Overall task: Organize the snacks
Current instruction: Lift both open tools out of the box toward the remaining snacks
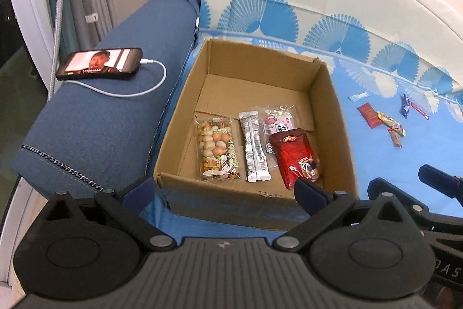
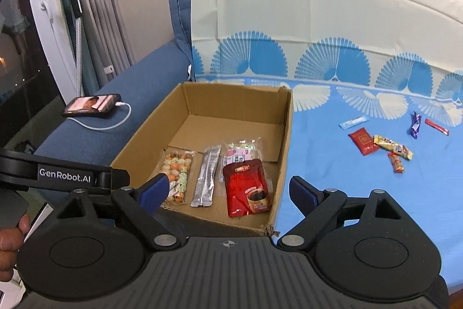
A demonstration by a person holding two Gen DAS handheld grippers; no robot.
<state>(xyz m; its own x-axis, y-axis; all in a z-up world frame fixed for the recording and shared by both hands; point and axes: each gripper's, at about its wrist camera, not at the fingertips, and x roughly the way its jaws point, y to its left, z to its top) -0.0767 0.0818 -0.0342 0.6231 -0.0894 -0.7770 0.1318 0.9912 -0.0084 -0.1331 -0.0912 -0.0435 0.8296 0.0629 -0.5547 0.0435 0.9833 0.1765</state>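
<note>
A: Status? Both grippers look empty to me.

B: Yes. Right gripper [image 2: 230, 188] has its fingers spread wide, nothing between them. Left gripper [image 1: 222, 190] is spread too, also empty. Both hover at the near edge of the cardboard box [image 2: 285, 135].

A: What's packed?

B: Four packs in a row at the near end of the box – nut pack [image 2: 176, 178] on the left, silver stick [image 2: 207, 175], clear candy bag [image 2: 241, 151], and red pouch [image 2: 249, 187] lying partly on it.

A: And what's loose?

B: A small cluster on the blue sheet [image 2: 332, 193], right of the box and well apart from it – red sachet [image 2: 363, 141], yellow bar [image 2: 393, 149] just beside it, a purple wrapper [image 2: 415, 128] further off, plus a few thin sticks.

A: Handling?

B: I'd guess light, crinkly and slippery. They're flat on soft bedding, so pinch a sealed end or across the narrow width.

A: Obstructions?

B: The box's right wall stands between the cluster and the free floor, so lift over it. Phone [image 1: 99, 64] and cable [image 1: 150, 83] sit on the sofa arm to the left, out of the path.
</note>
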